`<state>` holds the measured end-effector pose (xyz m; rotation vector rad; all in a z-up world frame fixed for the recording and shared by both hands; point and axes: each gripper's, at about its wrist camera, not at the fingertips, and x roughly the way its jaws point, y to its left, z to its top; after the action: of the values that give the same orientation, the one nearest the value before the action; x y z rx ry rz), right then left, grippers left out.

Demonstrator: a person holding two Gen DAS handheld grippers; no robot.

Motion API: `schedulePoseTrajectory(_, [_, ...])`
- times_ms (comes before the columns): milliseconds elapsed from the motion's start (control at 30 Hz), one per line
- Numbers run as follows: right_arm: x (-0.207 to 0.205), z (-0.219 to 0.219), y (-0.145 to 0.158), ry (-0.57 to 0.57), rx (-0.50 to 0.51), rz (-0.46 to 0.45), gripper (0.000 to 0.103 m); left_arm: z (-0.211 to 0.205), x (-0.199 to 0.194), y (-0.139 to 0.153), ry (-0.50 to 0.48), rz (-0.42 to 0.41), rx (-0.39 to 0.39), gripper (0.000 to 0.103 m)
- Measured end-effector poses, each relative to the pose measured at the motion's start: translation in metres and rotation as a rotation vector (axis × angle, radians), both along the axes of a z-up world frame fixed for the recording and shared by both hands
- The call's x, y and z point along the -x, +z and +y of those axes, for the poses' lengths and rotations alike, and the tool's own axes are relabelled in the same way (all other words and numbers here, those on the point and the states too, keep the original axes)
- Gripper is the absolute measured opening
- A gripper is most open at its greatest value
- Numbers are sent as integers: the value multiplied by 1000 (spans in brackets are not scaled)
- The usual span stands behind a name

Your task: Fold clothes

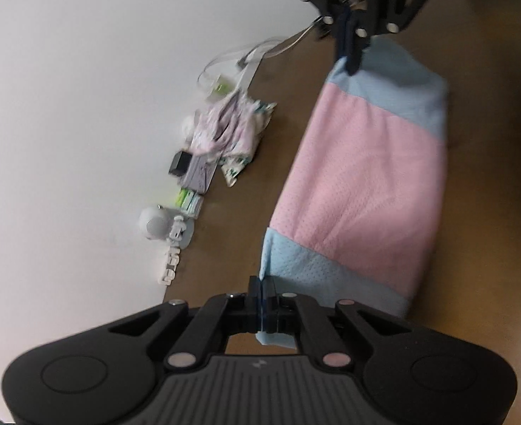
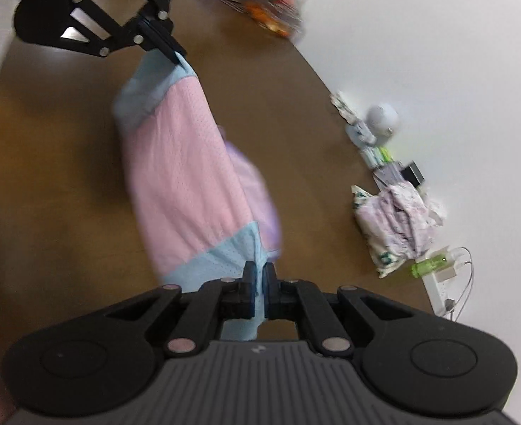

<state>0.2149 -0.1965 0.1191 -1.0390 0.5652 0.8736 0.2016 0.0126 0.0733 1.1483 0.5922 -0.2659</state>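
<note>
A pink mesh garment with light blue bands hangs stretched between my two grippers above the brown table. My left gripper is shut on one light blue corner. My right gripper shows at the top of the left wrist view, shut on the other blue corner. In the right wrist view the garment runs from my right gripper up to my left gripper. A lilac layer shows behind the pink.
A crumpled pile of lilac and white patterned clothes lies by the white wall, also in the right wrist view. Beside it are a small white robot figure, a black box, packets and cables. Blurred colourful items sit far off.
</note>
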Motion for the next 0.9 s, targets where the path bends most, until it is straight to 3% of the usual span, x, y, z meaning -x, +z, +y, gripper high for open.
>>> schedulePoseTrajectory(100, [-54, 16, -16, -13, 14, 83, 3, 10, -55, -19, 36, 114, 31, 0])
schedulePoseTrajectory(200, [-95, 28, -36, -24, 16, 167, 3, 17, -71, -29, 55, 155, 69, 0])
schedulePoseTrajectory(333, [-124, 33, -58, -36, 0, 231, 3, 27, -92, -41, 80, 211, 119, 1])
schedulePoseTrajectory(433, [-134, 30, -68, -61, -39, 267, 5, 35, -108, -51, 99, 252, 157, 11])
schedulePoseTrajectory(467, [-136, 28, -70, -74, -55, 274, 10, 37, -114, -54, 106, 266, 169, 18])
schedulePoseTrajectory(500, [-138, 26, -72, -88, -71, 281, 24, 40, -118, -57, 113, 277, 183, 38])
schedulePoseTrajectory(533, [-141, 24, -74, -101, -87, 288, 34, 42, -117, -55, 126, 256, 204, 49])
schedulePoseTrajectory(567, [-141, 20, -73, -122, -119, 292, 51, 45, -114, -52, 137, 228, 225, 51])
schedulePoseTrajectory(600, [-141, 14, -69, -146, -161, 294, 61, 49, -107, -45, 147, 198, 263, 53])
schedulePoseTrajectory(667, [-138, -4, -58, -195, -276, 312, 70, 55, -94, -31, 161, 144, 353, 57])
schedulePoseTrajectory(767, [-122, -26, -47, -233, -439, 362, 82, 58, -70, -21, 153, 113, 471, 59])
schedulePoseTrajectory(900, [-87, -35, -58, -218, -533, 391, 83, 56, -39, -32, 171, 126, 547, 51])
